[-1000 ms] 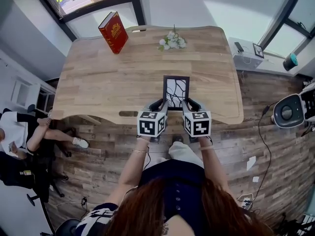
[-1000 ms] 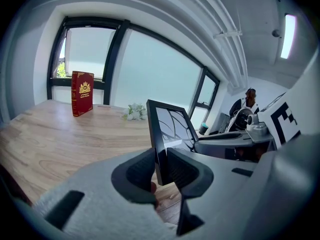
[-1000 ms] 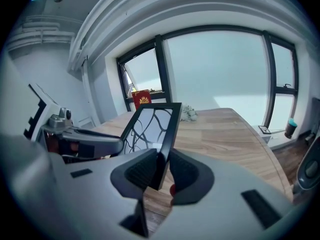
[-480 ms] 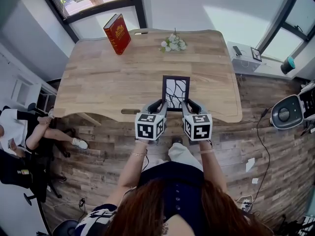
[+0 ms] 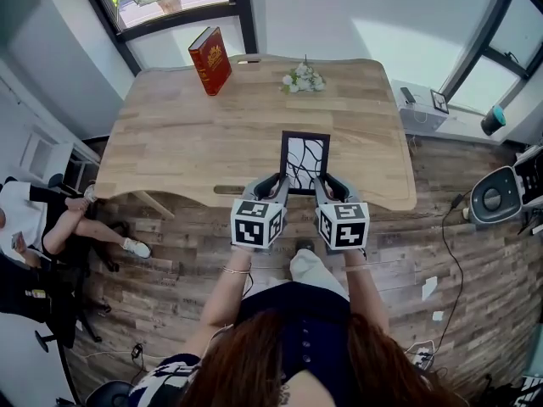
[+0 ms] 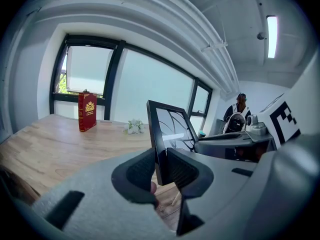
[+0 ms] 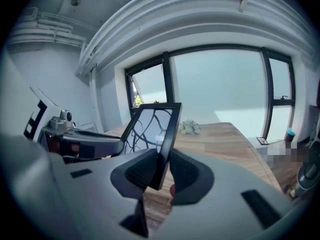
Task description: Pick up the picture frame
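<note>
Left tongs (image 6: 161, 168) and right tongs (image 7: 162, 170) are each pinching one side of the frame (image 5: 305, 159), holding it upright over the table (image 5: 187, 134).

No writing can be read. The red book (image 5: 210, 60) at the counter's (image 5: 153, 159) far left corner bears gold print, too small to make out.

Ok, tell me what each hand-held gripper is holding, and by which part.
Both hold the picture frame: left hand-held gripper on its left side edge near the bottom, right hand-held gripper on its right side edge.
</note>
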Tool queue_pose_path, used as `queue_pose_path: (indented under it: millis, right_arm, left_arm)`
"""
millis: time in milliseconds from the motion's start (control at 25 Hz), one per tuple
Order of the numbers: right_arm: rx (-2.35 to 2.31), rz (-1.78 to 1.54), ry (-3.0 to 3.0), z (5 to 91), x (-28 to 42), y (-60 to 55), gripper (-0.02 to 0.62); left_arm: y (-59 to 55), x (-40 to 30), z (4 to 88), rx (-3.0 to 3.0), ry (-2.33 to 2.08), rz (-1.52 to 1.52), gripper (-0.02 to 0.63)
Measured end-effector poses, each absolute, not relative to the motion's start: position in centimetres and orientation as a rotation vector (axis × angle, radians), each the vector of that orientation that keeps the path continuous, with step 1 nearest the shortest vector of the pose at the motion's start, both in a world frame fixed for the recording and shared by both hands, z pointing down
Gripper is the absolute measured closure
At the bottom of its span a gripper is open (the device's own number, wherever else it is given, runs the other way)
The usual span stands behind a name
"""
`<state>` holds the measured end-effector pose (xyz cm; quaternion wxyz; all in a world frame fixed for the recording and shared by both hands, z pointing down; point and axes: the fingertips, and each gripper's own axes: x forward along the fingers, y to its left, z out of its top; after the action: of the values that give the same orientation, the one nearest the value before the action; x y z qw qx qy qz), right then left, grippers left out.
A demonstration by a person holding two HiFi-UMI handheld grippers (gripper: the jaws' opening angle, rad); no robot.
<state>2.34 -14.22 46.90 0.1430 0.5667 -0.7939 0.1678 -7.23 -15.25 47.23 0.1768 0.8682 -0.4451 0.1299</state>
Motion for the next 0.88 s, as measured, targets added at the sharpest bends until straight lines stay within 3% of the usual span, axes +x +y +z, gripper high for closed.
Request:
queue_pose_path:
  millis: [880]
  right_arm:
    - [1.727, 0.307, -2.332, 40.2, 0.5, -6.7, 0.511]
  left_arm:
    - [-7.9, -9.2, 40.7, 2.572, -1.304, 0.238, 0.517]
